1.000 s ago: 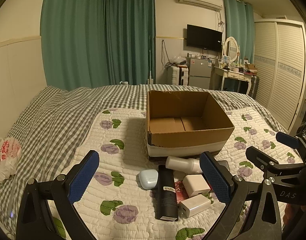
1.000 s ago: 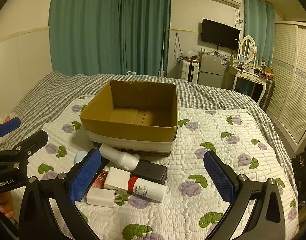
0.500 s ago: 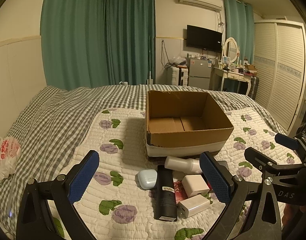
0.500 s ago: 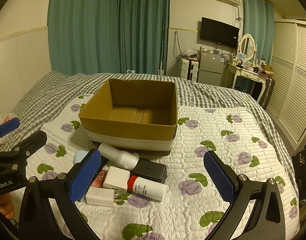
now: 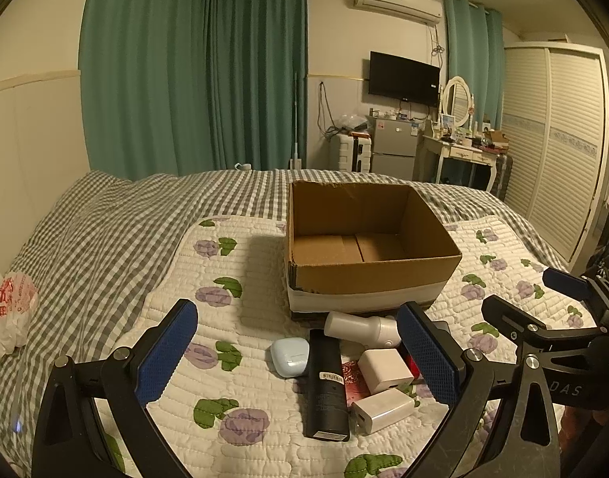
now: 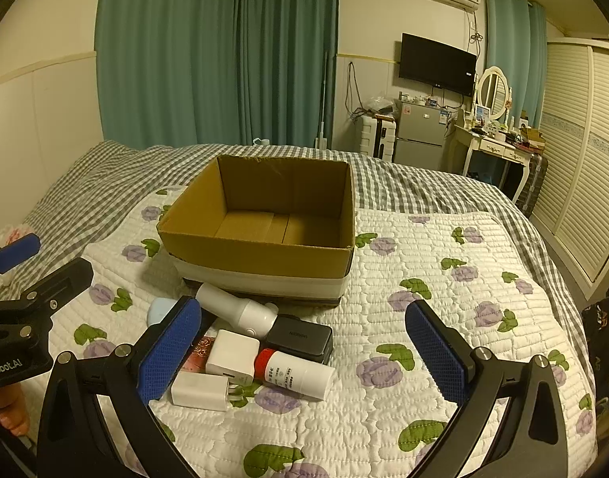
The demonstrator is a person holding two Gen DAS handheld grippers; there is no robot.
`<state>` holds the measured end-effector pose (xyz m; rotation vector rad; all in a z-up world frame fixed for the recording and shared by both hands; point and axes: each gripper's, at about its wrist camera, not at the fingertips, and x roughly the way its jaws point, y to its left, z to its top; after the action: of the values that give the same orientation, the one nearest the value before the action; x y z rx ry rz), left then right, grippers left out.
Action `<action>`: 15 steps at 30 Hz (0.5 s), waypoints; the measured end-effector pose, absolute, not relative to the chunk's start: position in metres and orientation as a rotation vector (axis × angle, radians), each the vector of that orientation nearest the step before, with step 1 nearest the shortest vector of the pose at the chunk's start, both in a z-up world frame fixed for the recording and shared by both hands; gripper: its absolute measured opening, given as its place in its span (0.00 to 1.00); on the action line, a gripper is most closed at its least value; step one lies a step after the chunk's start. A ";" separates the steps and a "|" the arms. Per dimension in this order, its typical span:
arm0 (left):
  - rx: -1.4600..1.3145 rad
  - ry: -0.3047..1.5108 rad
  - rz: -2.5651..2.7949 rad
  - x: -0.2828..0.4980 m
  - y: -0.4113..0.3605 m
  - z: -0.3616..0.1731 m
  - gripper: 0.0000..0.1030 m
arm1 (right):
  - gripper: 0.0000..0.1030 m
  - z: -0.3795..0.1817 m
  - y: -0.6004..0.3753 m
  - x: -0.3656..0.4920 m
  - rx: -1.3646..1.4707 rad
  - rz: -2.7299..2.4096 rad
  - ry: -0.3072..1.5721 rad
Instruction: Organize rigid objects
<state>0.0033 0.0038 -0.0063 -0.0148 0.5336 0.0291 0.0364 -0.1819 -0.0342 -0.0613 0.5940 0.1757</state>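
An empty cardboard box (image 5: 368,275) (image 6: 260,253) stands on the quilted bed. In front of it lies a cluster: a white bottle (image 5: 362,328) (image 6: 237,310), a light blue earbud case (image 5: 289,357), a long black device (image 5: 326,384), two white chargers (image 5: 384,370) (image 5: 382,410), also in the right wrist view (image 6: 233,356) (image 6: 201,390), a black power block (image 6: 300,338) and a red-capped white tube (image 6: 294,372). My left gripper (image 5: 296,358) is open above the cluster. My right gripper (image 6: 302,352) is open above it too. Both are empty.
A white plastic bag (image 5: 8,314) lies at the bed's left edge. The flowered quilt (image 6: 444,318) spreads right of the items. A fridge (image 5: 392,151), a dressing table (image 5: 463,151) and a wardrobe (image 5: 563,139) stand beyond the bed.
Both grippers have drifted only slightly; the view barely shifts. Nothing was taken hold of or moved.
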 end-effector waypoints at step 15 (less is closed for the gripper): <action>-0.021 0.522 0.032 0.003 0.005 -0.005 0.97 | 1.00 -0.036 -0.183 0.037 -0.060 0.175 0.598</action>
<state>0.0027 0.0050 -0.0050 -0.0208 0.5218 0.0315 0.0366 -0.1827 -0.0359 -0.0595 0.5982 0.1754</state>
